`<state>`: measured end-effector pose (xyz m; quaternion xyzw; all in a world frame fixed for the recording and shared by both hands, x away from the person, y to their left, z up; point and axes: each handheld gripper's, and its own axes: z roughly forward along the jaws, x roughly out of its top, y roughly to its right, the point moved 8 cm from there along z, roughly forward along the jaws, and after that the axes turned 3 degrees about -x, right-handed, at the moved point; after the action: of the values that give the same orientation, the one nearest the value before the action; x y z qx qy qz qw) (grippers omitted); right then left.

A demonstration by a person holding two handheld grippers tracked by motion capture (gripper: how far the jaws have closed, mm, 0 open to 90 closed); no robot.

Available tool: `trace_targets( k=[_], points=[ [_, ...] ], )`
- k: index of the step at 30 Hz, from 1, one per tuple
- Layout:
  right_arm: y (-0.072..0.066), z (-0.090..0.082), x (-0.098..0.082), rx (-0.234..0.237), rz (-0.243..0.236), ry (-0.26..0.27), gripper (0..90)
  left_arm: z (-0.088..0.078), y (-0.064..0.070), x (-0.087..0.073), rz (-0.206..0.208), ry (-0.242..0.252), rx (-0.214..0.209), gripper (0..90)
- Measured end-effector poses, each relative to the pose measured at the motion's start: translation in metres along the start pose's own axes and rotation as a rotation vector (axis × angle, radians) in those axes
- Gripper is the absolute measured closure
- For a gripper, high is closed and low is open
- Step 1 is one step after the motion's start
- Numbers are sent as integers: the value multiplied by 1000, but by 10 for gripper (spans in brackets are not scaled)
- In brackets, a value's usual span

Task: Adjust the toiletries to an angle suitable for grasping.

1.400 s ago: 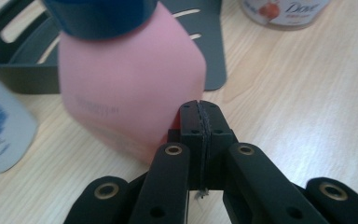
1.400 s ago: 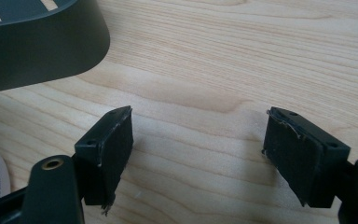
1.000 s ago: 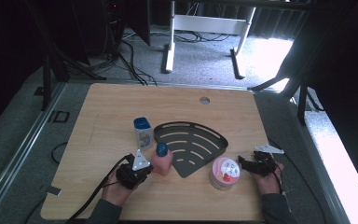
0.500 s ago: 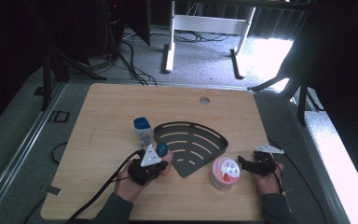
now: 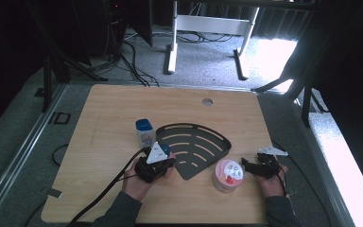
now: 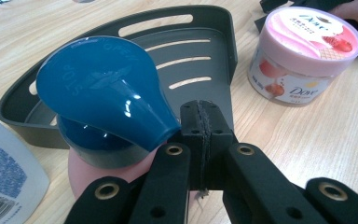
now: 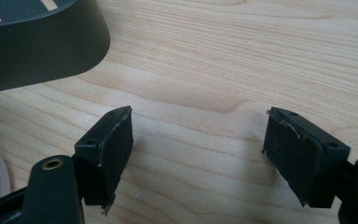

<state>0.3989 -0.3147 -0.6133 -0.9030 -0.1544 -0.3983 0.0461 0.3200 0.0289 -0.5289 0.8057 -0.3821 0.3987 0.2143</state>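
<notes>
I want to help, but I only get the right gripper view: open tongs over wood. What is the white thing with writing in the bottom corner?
Observer: It is a Dove jar with a pink lid. It stands on the table right in front of your right tongs.
Operator: And the dark thing at the top?
Observer: A black fan-shaped slotted tray, lying flat on the table beyond the jar.
Operator: What is the other hand doing?
Observer: The left tongs are shut, right at the spout end of a blue pump top on a pink bottle. I cannot tell whether they pinch the spout.
</notes>
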Motion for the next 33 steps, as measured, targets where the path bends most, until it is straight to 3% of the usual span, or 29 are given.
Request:
trace_targets(
  k=[4,13,16,24,28,30,33],
  points=[
    [0,0,0,0,0,1,236,-5,-2,-1,21,-8,52,898],
    [0,0,0,0,-1,1,236,-11,-11,-3,36,-31,116,898],
    [0,0,0,0,1,0,236,-12,-14,-3,47,-38,154,898],
    [0,0,0,0,-1,1,236,-16,-25,-6,24,-45,189,898],
    [0,0,0,0,0,0,236,-21,-33,-9,7,-49,237,898],
    [0,0,0,0,0,0,235,-21,-34,-9,-1,-51,236,897],
    [0,0,0,0,0,0,236,-20,-31,-5,-1,-24,200,897]
  ],
)
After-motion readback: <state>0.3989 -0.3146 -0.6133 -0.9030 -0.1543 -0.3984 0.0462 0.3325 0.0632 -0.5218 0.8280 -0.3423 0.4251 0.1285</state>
